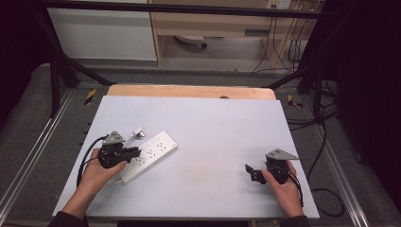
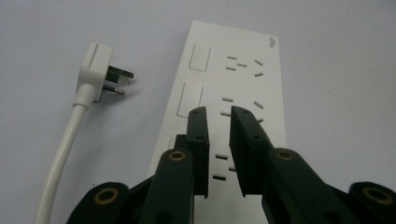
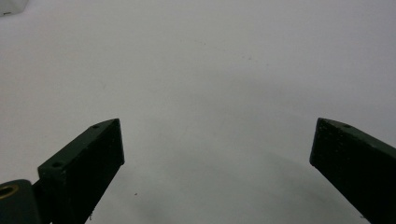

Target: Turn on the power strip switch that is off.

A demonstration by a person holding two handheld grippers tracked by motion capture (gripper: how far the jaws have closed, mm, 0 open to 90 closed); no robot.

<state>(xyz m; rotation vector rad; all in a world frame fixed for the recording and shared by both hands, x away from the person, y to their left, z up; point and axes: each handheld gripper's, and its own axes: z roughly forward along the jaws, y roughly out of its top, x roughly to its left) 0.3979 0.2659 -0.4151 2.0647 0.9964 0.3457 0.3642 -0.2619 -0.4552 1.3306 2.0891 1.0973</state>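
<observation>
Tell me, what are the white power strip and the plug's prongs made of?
The power strip looks like white moulded plastic: smooth, matt, with crisp cut slots. The plug body and its cord look like slightly glossy white plastic or rubber. The prongs seem metal, since they are dark and glint.

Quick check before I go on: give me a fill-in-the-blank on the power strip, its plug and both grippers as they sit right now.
1. The left gripper hovers over the white ____.
2. The plug lies on the table with its prongs pointing toward the ____.
3. The right gripper has its jaws spread ____, with nothing between them.
4. Between the left gripper's jaws there is a ____ gap.

Missing words: power strip; power strip; wide; narrow
</observation>
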